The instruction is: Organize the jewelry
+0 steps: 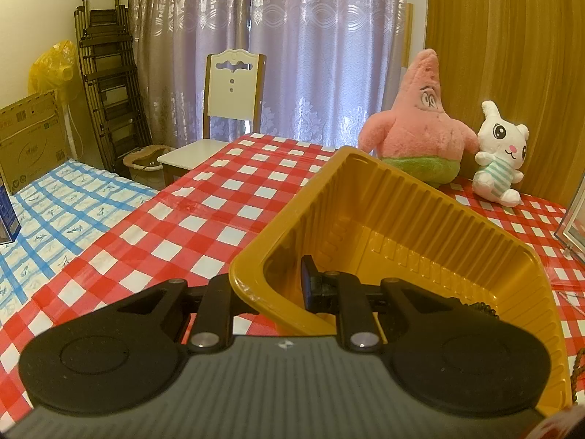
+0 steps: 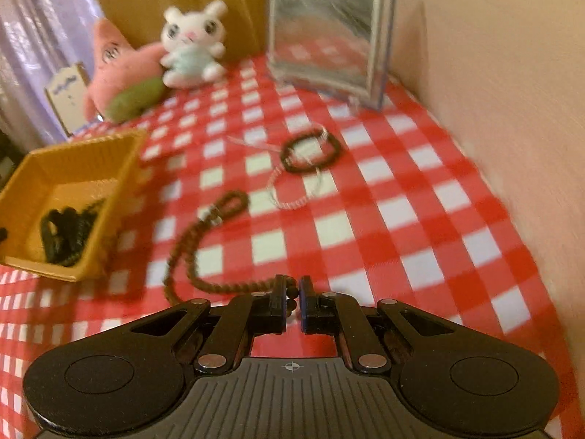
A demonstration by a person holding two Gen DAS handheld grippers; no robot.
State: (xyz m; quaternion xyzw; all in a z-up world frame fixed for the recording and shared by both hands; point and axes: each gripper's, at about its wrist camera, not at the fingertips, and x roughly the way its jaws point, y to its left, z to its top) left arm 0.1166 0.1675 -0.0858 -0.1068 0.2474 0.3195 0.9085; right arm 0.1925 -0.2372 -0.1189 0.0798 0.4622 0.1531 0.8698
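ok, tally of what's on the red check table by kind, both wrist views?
Jewelry out on the cloth: 3 – brown bead strand, dark bead bracelet, clear thin bracelet
Jewelry in the tray: 1 dark beaded piece
Yellow plastic tray: 1
Plush toys: 2 – pink starfish, white bunny
Standing mirror: 1
Total: 8

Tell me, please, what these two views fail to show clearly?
- Left wrist view: the yellow tray hides the left gripper finger outside its wall.
- Right wrist view: motion blur smears the dark beads in the tray.
- Right wrist view: the clear bracelet is faint.
- Right gripper: blur obscures its grip on the brown necklace.
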